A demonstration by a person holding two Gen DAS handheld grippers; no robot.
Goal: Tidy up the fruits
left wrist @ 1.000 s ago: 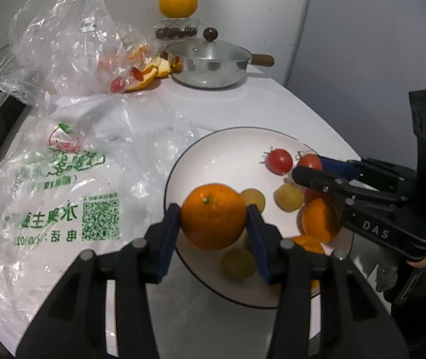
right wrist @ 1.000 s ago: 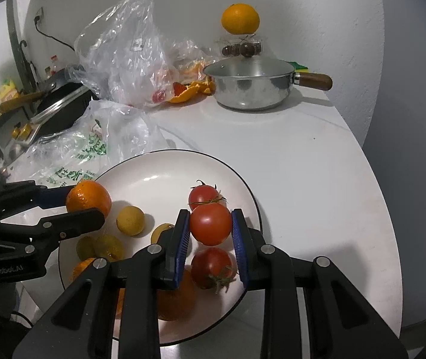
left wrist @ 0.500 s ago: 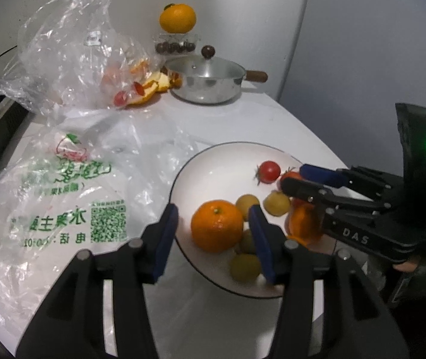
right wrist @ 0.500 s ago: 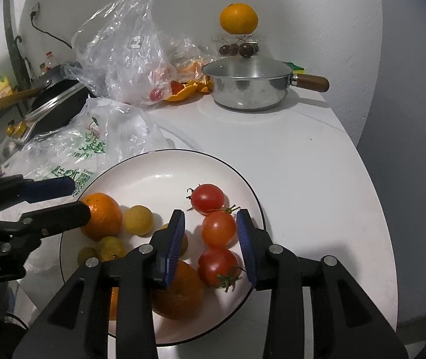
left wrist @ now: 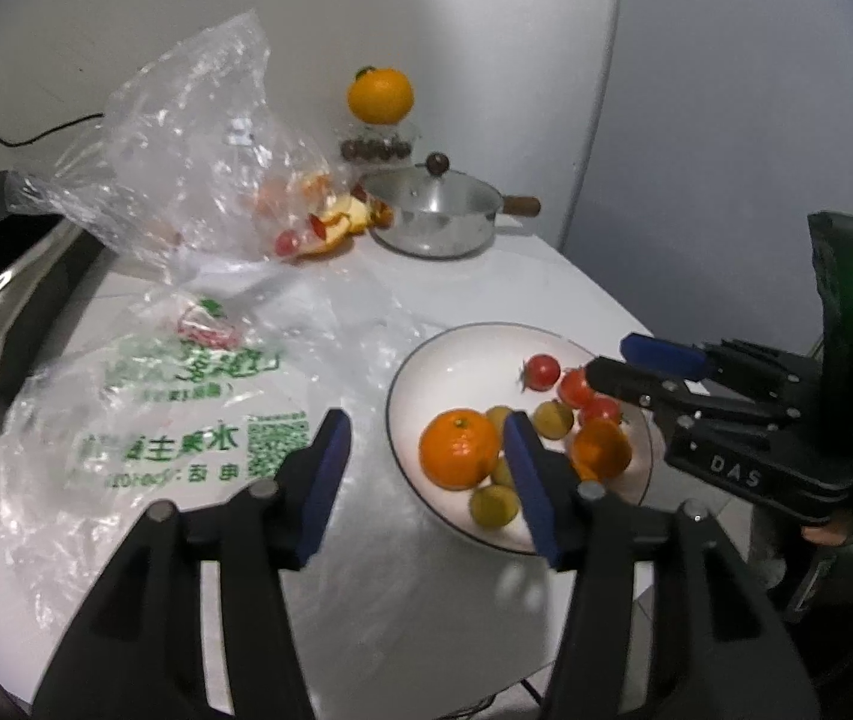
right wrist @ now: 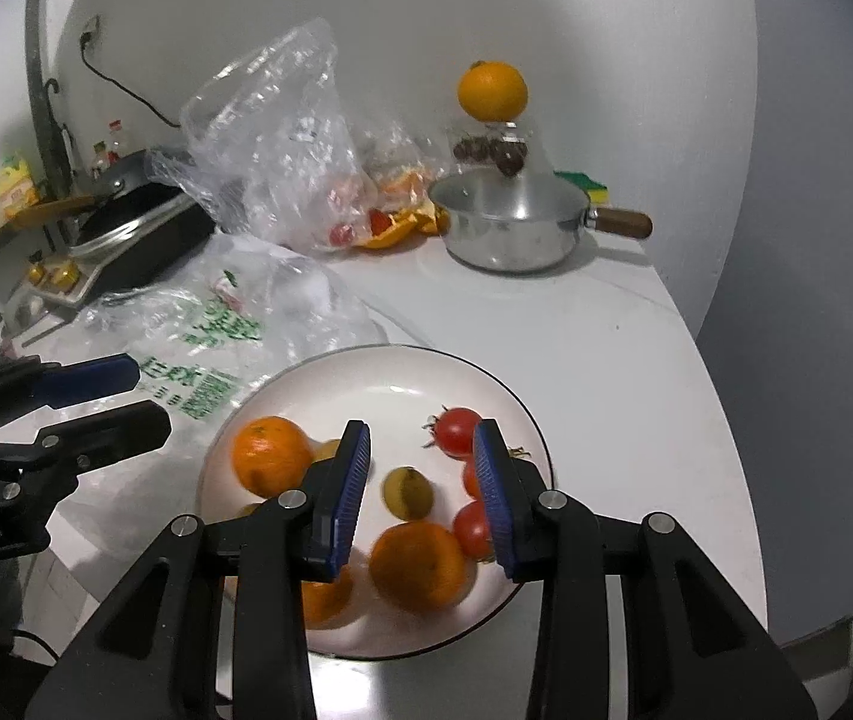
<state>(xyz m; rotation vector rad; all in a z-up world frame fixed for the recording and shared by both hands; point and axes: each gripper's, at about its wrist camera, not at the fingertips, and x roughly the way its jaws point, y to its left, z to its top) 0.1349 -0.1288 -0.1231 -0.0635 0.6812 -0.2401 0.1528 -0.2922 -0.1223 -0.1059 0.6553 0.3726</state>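
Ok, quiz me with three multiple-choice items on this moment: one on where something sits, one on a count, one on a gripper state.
1. Where is the pot?
A. on the plate
B. at the counter's far end
C. in a bag

2. How many red tomatoes lie on the plate?
A. one
B. three
C. six

3. The left hand-held gripper is:
A. open, empty
B. shut on an orange
C. shut on a bag

Key: 1 B, it stands beyond the plastic bags; 2 B, three red ones show in the left wrist view; 3 A, its jaws stand apart and the orange rests on the plate.
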